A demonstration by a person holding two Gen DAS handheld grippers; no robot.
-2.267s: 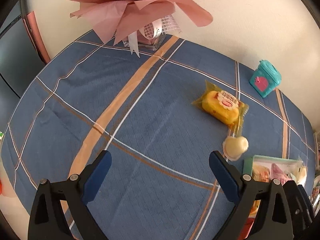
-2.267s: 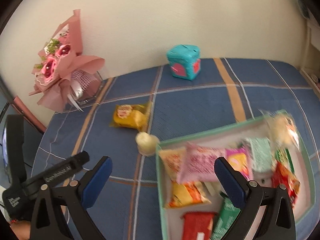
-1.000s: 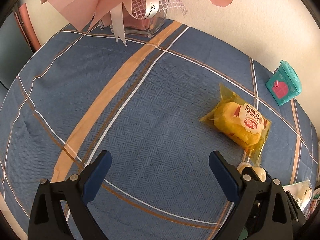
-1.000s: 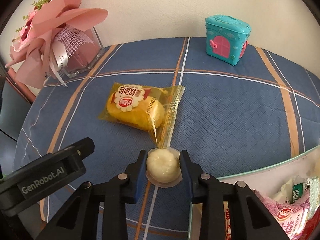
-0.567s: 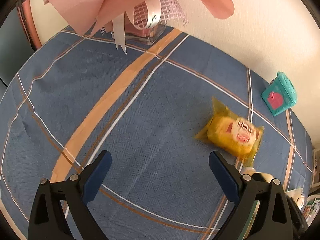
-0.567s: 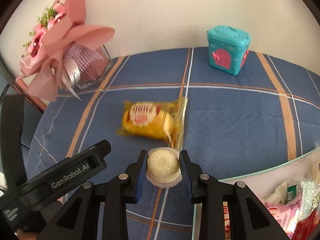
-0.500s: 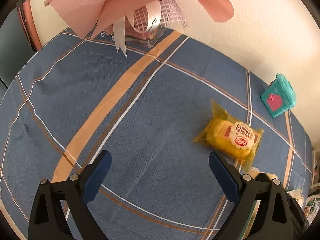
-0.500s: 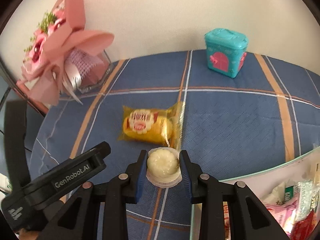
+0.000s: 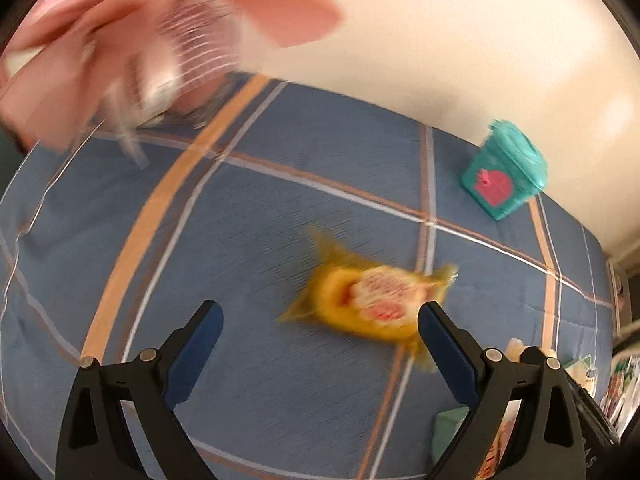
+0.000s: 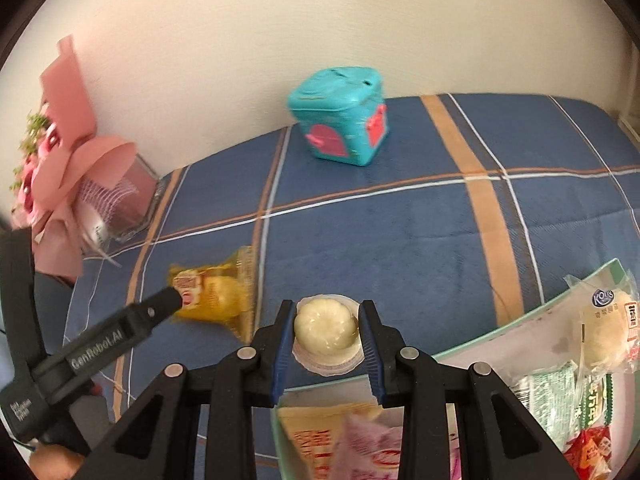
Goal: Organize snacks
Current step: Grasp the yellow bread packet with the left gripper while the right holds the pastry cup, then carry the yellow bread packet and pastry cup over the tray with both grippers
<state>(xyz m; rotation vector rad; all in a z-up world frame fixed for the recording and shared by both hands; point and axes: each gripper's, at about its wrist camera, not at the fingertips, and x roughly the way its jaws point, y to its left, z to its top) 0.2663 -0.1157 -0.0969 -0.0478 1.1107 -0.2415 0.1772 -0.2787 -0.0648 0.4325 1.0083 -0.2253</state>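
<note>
In left view: yellow snack packet (image 9: 372,304) motion-blurred, label unreadable.

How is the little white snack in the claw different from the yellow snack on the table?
The white jelly cup is round and pale; the yellow cake packet is longer and sealed in crinkly wrap with a printed label. The right claw pinches the cup, while the packet lies on the blue tablecloth with the open left claw near it. Neither is in the snack tray yet.

Right tool (image 10: 325,330) clamped tight; left tool (image 9: 318,326) gapes wide, both angled down.
</note>
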